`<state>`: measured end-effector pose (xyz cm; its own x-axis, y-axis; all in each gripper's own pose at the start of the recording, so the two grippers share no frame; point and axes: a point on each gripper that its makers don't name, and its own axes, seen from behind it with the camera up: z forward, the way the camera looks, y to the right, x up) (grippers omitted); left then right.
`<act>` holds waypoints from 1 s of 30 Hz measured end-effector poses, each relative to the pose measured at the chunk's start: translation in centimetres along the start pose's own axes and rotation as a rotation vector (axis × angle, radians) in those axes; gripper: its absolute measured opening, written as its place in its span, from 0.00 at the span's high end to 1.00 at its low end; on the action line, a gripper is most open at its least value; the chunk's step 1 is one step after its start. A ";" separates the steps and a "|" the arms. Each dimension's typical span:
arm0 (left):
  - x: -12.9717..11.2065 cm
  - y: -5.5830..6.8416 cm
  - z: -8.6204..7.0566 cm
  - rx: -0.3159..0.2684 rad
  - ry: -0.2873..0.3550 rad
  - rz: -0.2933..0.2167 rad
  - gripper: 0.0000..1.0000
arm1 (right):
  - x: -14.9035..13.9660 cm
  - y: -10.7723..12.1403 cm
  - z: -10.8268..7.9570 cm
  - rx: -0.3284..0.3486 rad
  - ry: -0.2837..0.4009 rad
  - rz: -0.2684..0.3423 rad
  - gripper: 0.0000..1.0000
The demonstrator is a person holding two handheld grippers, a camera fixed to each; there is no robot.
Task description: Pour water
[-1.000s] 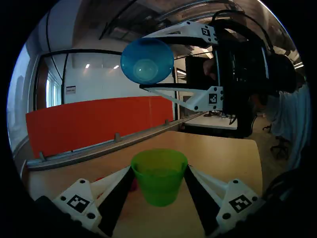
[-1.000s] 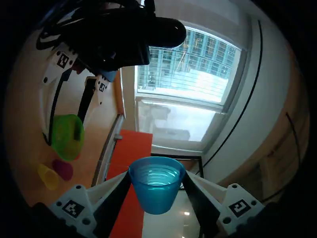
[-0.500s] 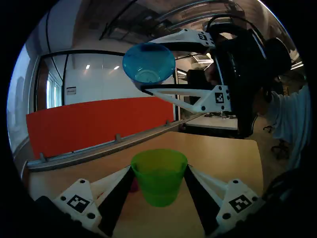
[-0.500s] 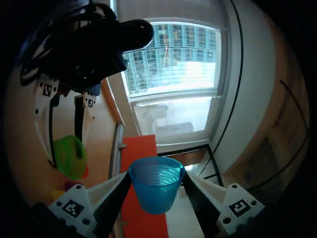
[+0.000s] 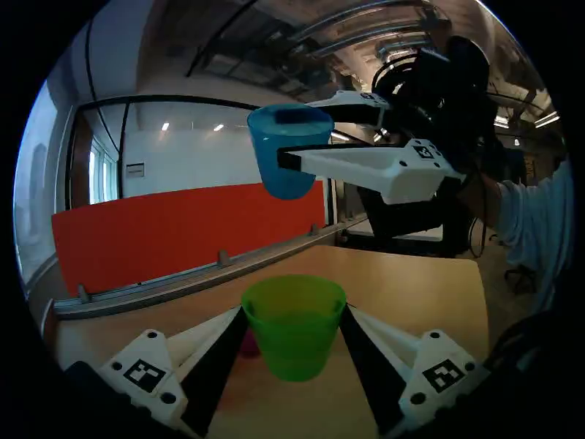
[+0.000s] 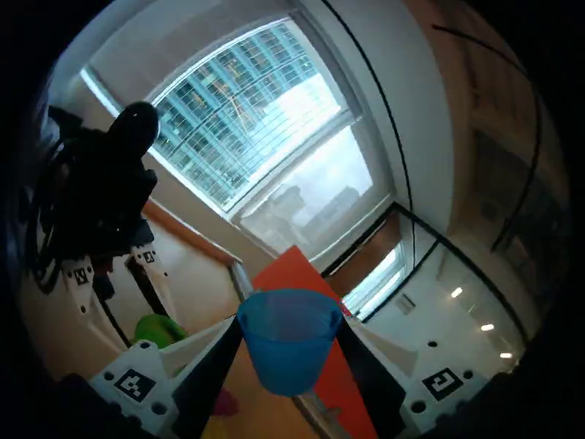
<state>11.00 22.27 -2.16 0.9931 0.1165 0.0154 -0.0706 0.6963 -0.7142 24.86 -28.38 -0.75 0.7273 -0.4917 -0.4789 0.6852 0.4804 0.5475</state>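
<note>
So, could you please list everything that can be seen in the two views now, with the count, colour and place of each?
table: one, light wood, below the cups
partition: one, orange, along the table's far edge
window: one, large and bright, behind the blue cup in the right gripper view
green cup: one, green, upright, held over the table
blue cup: one, blue, held higher than the green cup
small cup: one, pink, on the table, partly hidden behind the green cup
sleeve: one, light, at the right edge of the left gripper view
left gripper: one, white with black fingers, shut on the green cup
right gripper: one, white with black fingers, shut on the blue cup
</note>
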 end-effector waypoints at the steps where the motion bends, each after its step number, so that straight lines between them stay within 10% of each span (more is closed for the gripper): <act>1: 0.0 0.0 0.0 0.000 0.000 -0.001 0.14 | 0.0 -0.1 -0.1 0.002 -0.001 0.040 0.09; 14: 0.3 -0.4 0.1 0.011 0.004 0.004 0.14 | 0.4 -1.2 -0.6 0.066 -0.003 0.483 0.09; 30: 0.1 -1.9 -1.0 0.051 -0.002 0.003 0.14 | -0.6 -1.0 -1.6 0.069 0.007 0.674 0.09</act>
<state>11.31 20.24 -1.48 0.9927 0.1198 0.0145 -0.0783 0.7311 -0.6778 23.80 -27.41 -2.13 0.9952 -0.0959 -0.0216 0.0777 0.6324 0.7707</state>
